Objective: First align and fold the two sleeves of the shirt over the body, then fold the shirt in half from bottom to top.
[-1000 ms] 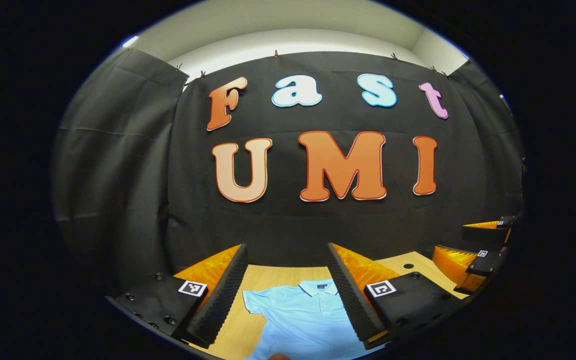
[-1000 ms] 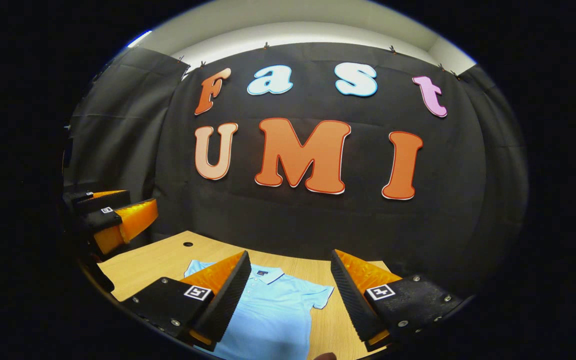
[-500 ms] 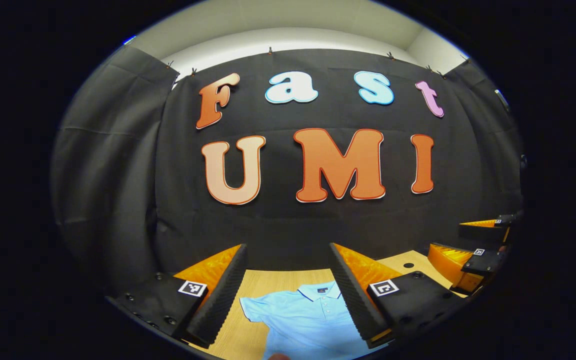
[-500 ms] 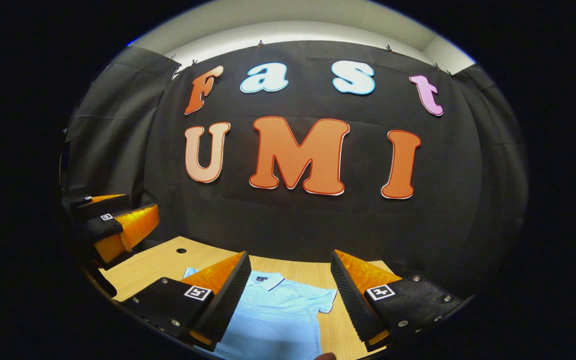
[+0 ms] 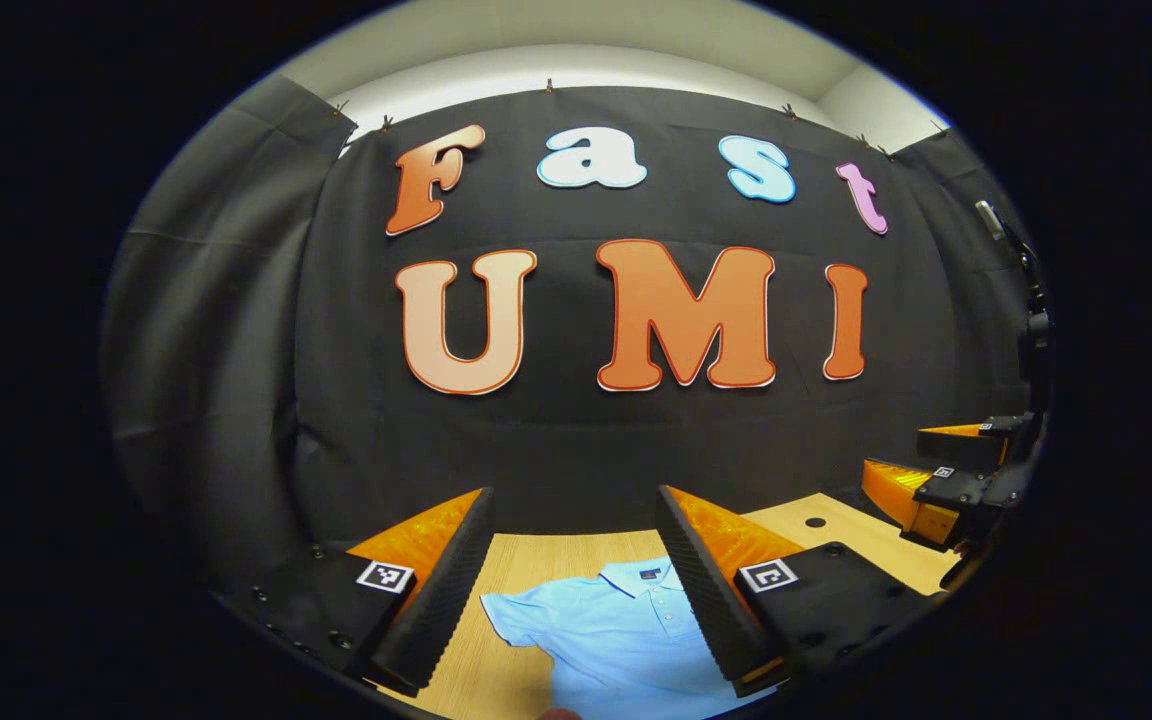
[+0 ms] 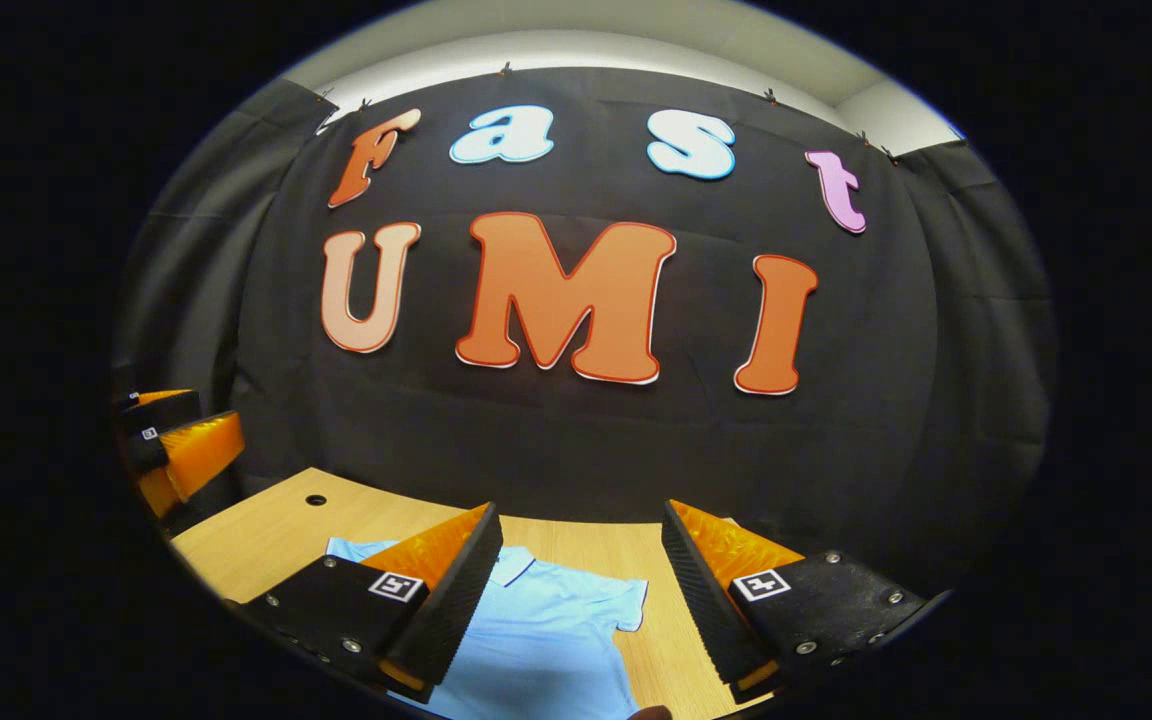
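Left fingers (image 5: 571,590): spread wide, holding nothing
Right fingers (image 6: 581,595): spread wide, holding nothing
Shirt (image 5: 616,640): flat on worktop (image 6: 266,535), between and beyond both pairs

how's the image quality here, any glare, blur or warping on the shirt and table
Left gripper view: sharp, evenly lit, no glare on the light blue polo shirt; fisheye bends the pale wooden table edge. Right gripper view: equally sharp, shirt clear, table edge curves strongly.
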{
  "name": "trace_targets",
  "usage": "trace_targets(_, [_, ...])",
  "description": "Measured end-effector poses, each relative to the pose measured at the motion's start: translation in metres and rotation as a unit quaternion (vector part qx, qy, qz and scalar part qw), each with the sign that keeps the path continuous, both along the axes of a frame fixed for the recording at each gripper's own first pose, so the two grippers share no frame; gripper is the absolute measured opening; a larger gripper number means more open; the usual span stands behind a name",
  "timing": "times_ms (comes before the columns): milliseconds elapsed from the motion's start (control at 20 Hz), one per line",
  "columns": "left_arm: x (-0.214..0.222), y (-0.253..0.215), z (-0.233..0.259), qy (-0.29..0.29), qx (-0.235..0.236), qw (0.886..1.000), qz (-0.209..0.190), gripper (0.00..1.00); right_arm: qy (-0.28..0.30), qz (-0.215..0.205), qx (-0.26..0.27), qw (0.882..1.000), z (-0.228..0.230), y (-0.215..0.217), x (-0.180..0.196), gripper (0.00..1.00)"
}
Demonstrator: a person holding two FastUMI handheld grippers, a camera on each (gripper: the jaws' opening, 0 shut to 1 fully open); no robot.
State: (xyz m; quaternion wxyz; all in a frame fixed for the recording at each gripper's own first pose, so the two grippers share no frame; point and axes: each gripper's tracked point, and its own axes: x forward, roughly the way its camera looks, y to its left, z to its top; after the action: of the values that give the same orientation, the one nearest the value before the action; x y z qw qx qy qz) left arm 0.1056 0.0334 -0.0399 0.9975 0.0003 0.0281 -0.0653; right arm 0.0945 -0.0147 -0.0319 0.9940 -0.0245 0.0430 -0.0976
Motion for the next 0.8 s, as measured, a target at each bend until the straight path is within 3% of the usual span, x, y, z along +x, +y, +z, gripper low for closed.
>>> trace_targets(300, [0.021,0.012,-0.005,-0.007,0.015,0.999,-0.035,1.00,0.051,-0.022,-0.005,0.998,-0.031,-0.005,0.020,0.96])
trace_targets(450, [0.025,0.008,-0.002,-0.012,0.021,0.999,-0.029,1.00,0.093,-0.018,0.015,0.995,-0.061,-0.012,0.035,0.97])
trace_targets(650, [0.028,0.000,-0.006,-0.003,0.027,1.000,0.008,1.00,0.145,-0.006,0.039,0.989,-0.095,-0.034,0.065,0.97])
trace_targets(800, [0.029,-0.008,-0.019,0.016,0.039,0.999,0.025,1.00,0.209,-0.010,0.062,0.976,-0.136,-0.057,0.080,0.97])
